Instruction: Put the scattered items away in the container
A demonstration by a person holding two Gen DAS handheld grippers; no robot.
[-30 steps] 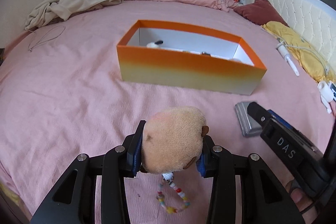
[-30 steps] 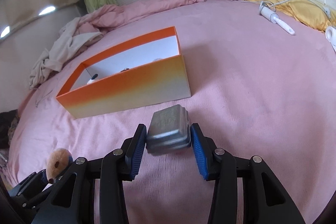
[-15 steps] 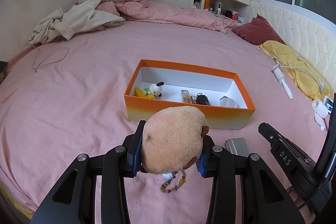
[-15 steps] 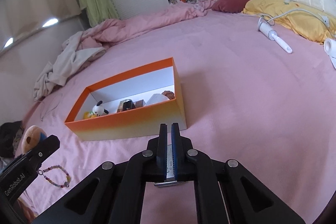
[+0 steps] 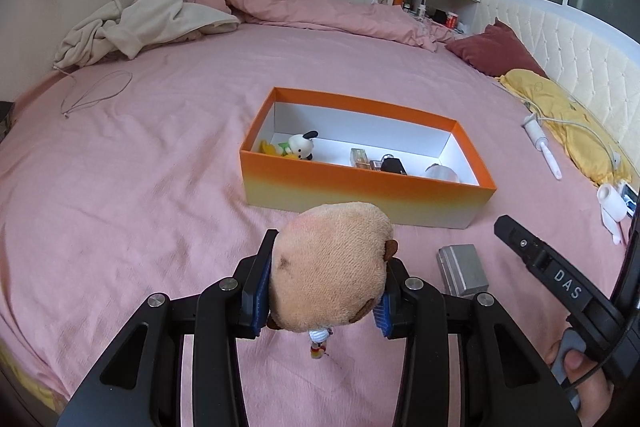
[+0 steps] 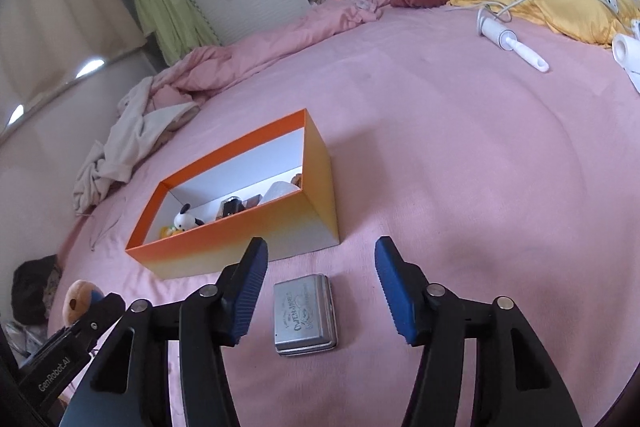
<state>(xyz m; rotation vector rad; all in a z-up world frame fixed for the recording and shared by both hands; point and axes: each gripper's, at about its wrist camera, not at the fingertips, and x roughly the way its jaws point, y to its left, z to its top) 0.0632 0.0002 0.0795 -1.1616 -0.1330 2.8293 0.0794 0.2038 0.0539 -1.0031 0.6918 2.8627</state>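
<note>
Left gripper (image 5: 326, 301): lower centre of the left view, clamped on a tan plush toy (image 5: 332, 267) and held clear of the pink bed (image 5: 140, 187), likely for carrying to the box.
Box (image 5: 360, 193): orange, open-topped, mid-frame just beyond the toy; a small dog figure (image 5: 302, 145) and bottles already lie inside.
Tin (image 6: 304, 317): silver, flat on the bed in front of the box, lower centre of the right view.
Right gripper (image 6: 320, 283): spread wide, one finger either side of the tin, not touching it.
</note>
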